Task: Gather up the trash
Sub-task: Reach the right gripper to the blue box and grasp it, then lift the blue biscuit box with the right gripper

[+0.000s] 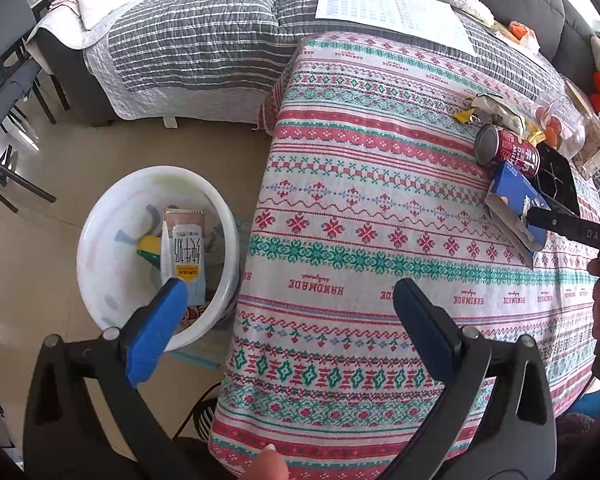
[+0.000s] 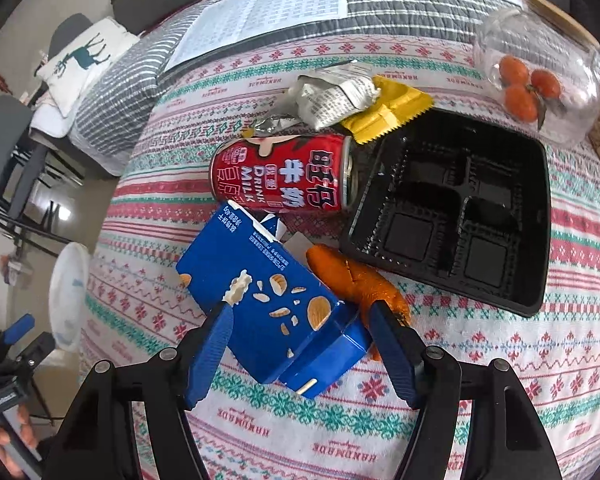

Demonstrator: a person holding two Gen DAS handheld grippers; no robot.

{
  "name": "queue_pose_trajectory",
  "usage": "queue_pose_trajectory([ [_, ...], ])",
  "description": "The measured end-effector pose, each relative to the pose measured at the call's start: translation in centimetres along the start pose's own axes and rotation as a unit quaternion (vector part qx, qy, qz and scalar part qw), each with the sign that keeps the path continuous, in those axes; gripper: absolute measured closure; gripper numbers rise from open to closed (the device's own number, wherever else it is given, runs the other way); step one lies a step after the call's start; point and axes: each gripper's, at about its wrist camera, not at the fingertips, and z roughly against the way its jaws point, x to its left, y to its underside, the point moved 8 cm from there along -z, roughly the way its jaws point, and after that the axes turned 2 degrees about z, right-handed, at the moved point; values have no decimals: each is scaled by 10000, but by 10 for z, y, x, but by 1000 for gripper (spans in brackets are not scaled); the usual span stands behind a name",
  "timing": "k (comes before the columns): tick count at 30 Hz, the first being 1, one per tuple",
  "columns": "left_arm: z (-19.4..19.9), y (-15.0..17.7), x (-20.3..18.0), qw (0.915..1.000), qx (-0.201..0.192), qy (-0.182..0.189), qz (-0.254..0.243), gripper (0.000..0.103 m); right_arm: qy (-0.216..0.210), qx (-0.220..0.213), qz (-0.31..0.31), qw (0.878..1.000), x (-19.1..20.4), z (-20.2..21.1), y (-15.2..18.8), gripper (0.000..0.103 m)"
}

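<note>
Blue box [image 2: 276, 304]: lies flat on the patterned tablecloth [image 2: 500, 360], torn open at its far end, its near end between the right tongs' fingers.
Handling: judged light, thin cardboard, probably empty; it should crush if squeezed hard. The long side walls at the near end look like the best place to hold, not the ragged torn flap.
Right tongs [image 2: 300, 348]: fairly wide apart, one blue finger [image 2: 216, 344] on each side of the box; the left finger is at the box's edge, the right one stands just clear, so nothing is clamped yet.
Left tongs [image 1: 288, 320]: wide open and empty, hanging over the table edge near the white basin [image 1: 100, 216].
Basin: sits on the floor beside the table, already holding a milk carton [image 1: 184, 256] and other scraps; well apart from the box.
Orange peel [image 2: 356, 280]: touches the box's right side, close to the right finger, and might get pinched along with it.
Red can [image 2: 284, 174]: lies on its side just beyond the box's torn end.
Black tray [image 2: 460, 208]: right of the can, empty.
Wrappers [image 2: 340, 100]: grey and yellow, behind the can.
</note>
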Motion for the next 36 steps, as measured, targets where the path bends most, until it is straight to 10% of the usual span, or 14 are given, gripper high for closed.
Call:
queue_pose_trajectory([
  [13,4,0,15,9999,-38,32,127,1,-635,-384,1338,9882,86,41,18,50],
  [19,3,5,20,9999,0,18,146,1,-244,-174,622,9976,54,13,9,50],
  [25,2,5,28,9997,23,10,225,1,-842,-115,-119,9963,43,4,-3,56],
  [36,4,4,35,9993,15,91,351,1,-1507,-35,424,9877,101,15,2,61],
])
